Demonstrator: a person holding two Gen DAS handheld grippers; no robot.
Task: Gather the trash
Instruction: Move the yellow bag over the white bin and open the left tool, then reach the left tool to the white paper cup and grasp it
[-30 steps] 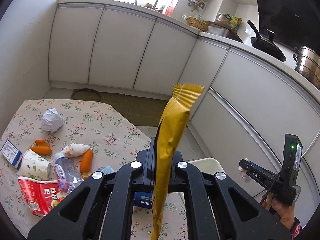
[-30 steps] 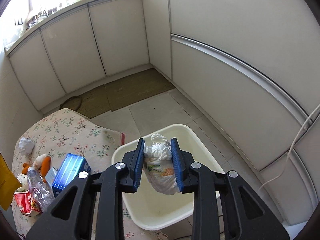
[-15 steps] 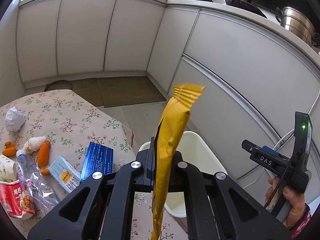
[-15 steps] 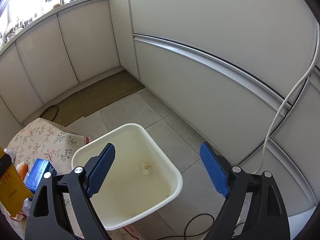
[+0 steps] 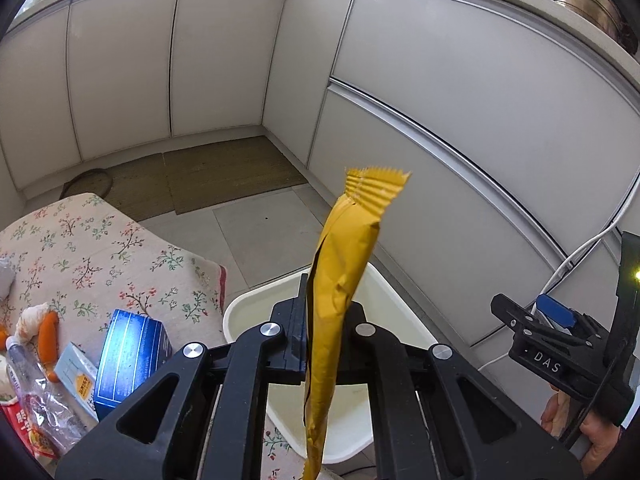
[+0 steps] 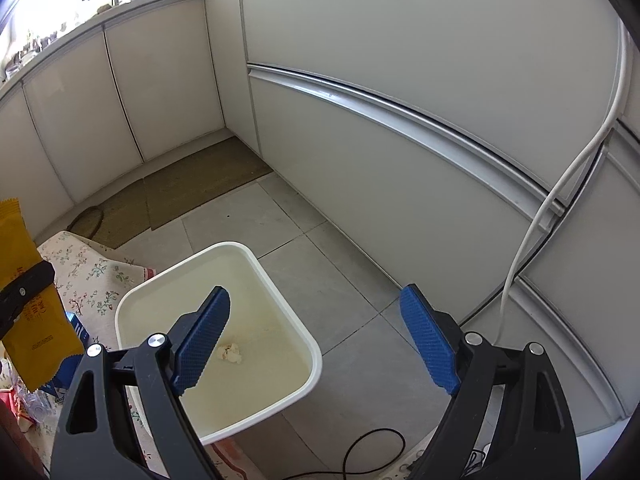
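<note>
My left gripper (image 5: 326,320) is shut on a long yellow snack wrapper (image 5: 344,264), which stands up between the jaws over the near rim of the white bin (image 5: 248,312). In the right wrist view the wrapper (image 6: 24,264) shows at the left edge. My right gripper (image 6: 316,300) hangs above the bin's right side (image 6: 280,292); its jaws are opening wide with nothing between them. A crumpled white wad (image 6: 230,352) lies on the bin's bottom.
A table with a floral cloth (image 5: 100,248) stands left of the bin, with a blue box (image 5: 128,356), a small pale box (image 5: 76,380), an orange piece (image 5: 47,336) and a plastic bottle (image 5: 32,392) on it. White cabinets, a hanging white cable (image 6: 560,192) and a black floor cable (image 6: 372,448) lie to the right.
My right gripper let go of the white wad, which fell into the bin, and its jaws spread wide. My left gripper carried the yellow wrapper from above the table to the bin.
</note>
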